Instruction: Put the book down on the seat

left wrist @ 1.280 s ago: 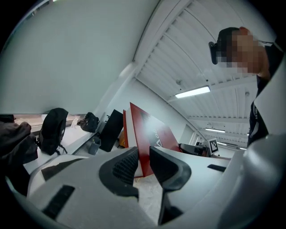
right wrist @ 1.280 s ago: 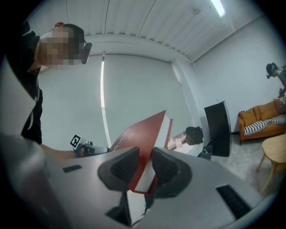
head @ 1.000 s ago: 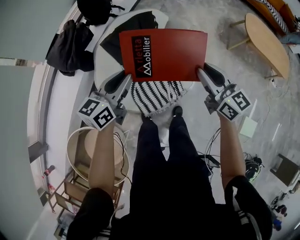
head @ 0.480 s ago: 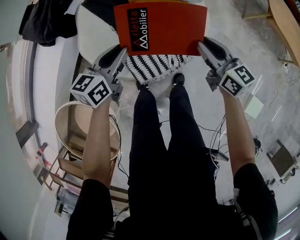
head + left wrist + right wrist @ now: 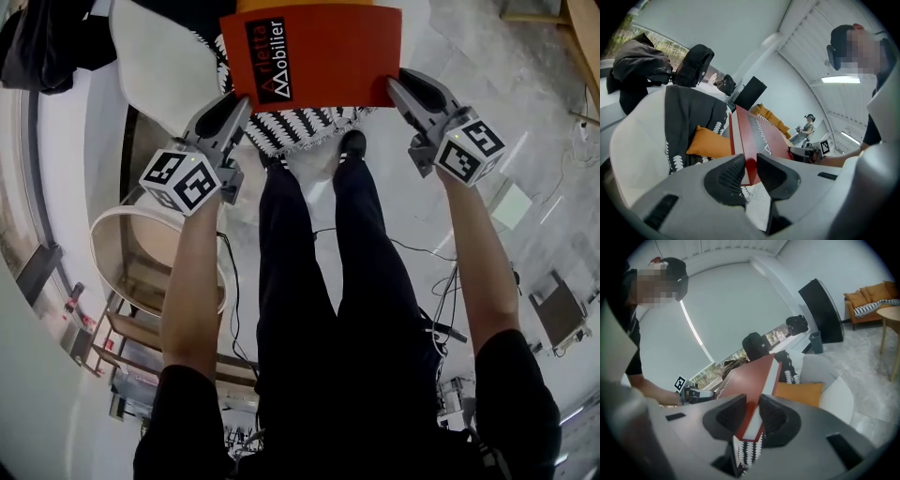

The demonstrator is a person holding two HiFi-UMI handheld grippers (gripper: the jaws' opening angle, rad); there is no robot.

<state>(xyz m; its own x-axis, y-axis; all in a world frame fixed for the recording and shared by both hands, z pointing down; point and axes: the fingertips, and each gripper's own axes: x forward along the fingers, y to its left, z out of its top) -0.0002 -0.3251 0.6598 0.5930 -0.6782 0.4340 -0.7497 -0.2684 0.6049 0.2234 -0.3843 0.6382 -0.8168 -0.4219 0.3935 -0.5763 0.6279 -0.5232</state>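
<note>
Book [image 5: 314, 52] and both grippers are dropping toward the seat [image 5: 155, 70] versus a second ago. Left gripper [image 5: 240, 101] fingers are clamping its 7 o'clock corner, right gripper [image 5: 397, 86] fingers its 5 o'clock corner. Book is hovering over the striped blanket [image 5: 305, 127], with the orange cushion [image 5: 710, 143] at 12 o'clock.

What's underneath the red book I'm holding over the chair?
Under the red book with white lettering lie a black-and-white patterned throw and an orange cushion on the white armchair. The seat itself is covered by them.
</note>
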